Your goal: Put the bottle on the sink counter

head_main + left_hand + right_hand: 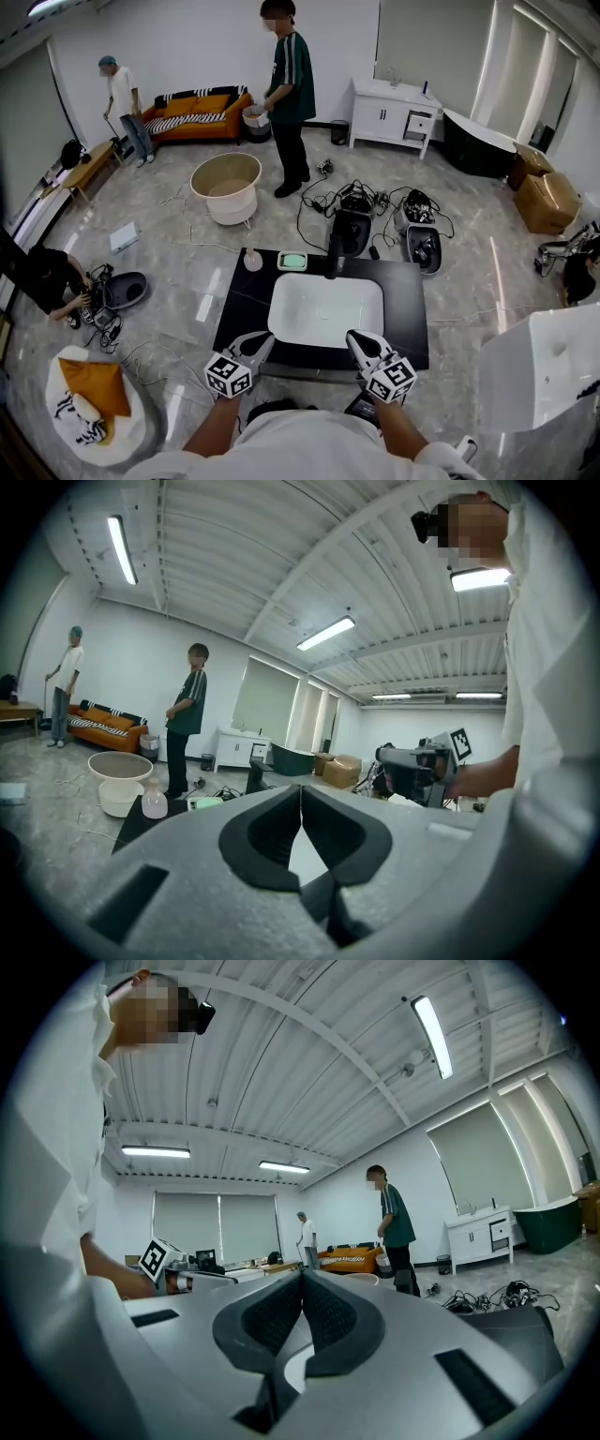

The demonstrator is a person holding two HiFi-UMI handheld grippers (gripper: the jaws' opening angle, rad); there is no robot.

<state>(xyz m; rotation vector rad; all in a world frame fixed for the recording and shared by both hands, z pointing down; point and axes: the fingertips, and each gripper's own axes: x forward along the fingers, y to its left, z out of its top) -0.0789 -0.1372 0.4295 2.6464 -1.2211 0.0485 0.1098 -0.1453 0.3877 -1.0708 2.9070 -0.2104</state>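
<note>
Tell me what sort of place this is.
Probably a big hall used as a bathroom mock-up or test studio: a sink counter stands alone on the floor, with a bathtub, a white cabinet and loose cables beyond it.

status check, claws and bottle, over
Left claw and right claw shut, both empty, at near edge of counter. Bottle upright on far left corner, beside green dish. Only the basin between.
</note>
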